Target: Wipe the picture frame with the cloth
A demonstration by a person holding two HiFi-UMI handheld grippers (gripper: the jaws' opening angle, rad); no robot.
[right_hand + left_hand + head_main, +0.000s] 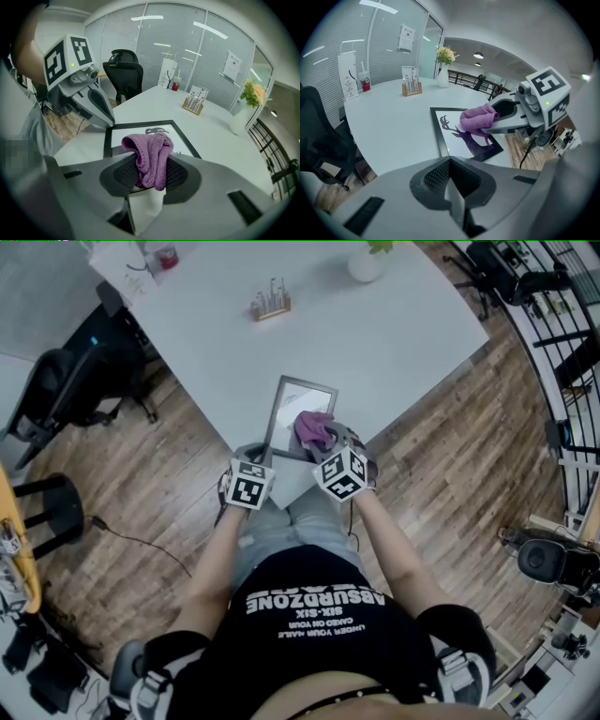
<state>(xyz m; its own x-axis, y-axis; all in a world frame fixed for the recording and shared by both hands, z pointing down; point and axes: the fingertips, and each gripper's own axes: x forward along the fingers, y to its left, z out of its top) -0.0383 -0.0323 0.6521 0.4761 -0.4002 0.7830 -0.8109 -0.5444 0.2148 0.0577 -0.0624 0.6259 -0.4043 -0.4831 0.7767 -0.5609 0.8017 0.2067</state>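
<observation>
A black rectangular picture frame [280, 407] with a thin rim lies flat on the white table [403, 343], close to the table's near corner, and it holds a white print with a dark antlered deer silhouette. A crumpled purple knitted cloth [149, 157] is bunched into a soft wad and pinched between the jaws of the right gripper [150, 179]. It sits over the near right part of the frame (whether it actually touches the glass cannot be told).
</observation>
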